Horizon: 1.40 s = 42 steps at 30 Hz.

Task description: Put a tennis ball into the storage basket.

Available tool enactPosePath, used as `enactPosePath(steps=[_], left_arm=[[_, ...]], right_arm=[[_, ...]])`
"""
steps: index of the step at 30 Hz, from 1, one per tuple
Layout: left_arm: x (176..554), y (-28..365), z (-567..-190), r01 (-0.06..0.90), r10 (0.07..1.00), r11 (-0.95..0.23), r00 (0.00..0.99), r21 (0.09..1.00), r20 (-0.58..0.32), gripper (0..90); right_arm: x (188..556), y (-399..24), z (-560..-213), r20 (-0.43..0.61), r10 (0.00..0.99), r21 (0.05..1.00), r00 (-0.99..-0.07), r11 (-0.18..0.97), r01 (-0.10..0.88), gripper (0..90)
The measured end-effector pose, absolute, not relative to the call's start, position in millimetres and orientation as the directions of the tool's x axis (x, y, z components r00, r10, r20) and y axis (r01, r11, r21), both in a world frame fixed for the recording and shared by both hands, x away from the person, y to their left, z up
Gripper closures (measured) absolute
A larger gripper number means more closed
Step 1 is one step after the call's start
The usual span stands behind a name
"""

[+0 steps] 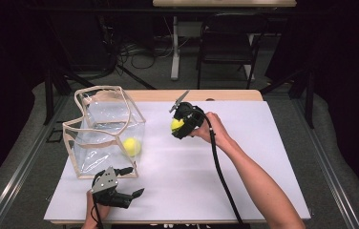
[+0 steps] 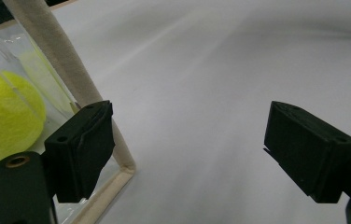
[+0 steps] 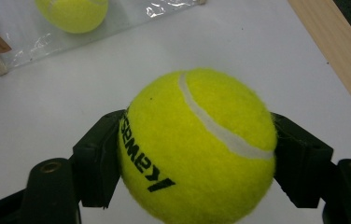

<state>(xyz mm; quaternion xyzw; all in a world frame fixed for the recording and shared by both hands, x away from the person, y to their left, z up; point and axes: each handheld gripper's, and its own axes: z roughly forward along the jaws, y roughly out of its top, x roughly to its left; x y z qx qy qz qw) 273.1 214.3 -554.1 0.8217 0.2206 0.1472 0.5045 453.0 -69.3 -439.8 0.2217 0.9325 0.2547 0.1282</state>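
A yellow tennis ball [image 3: 199, 144] is clamped between the jaws of my right gripper [image 3: 197, 156], held above the white table; in the high view the same ball [image 1: 176, 124] sits in that gripper [image 1: 179, 125] right of the bag. A clear plastic bag with beige trim [image 1: 106, 131] stands open at the left, and a second tennis ball [image 1: 131, 147] lies inside it, also seen as a ball [image 2: 3, 114] and a ball [image 3: 73, 14]. My left gripper [image 1: 131, 181] rests open near the bag's front corner [image 2: 124, 165], nothing between its jaws [image 2: 187, 154].
The white table sheet [image 1: 254, 157] spreads wide to the right and front. A wooden table edge [image 1: 201, 94] runs along the back. A dark chair [image 1: 227, 40] and a table leg [image 1: 174, 47] stand beyond on the floor.
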Motion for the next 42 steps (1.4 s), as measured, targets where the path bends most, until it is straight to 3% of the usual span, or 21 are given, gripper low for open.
enactPosePath(steps=[42], left_arm=[[273, 213, -555, 0.212, 0.503, -0.394, 0.864, 0.894, 0.016, 16.1]], right_arm=[[462, -39, -415, -0.142, 0.457, 0.557, -0.878, 0.77, 0.31, 26.5]])
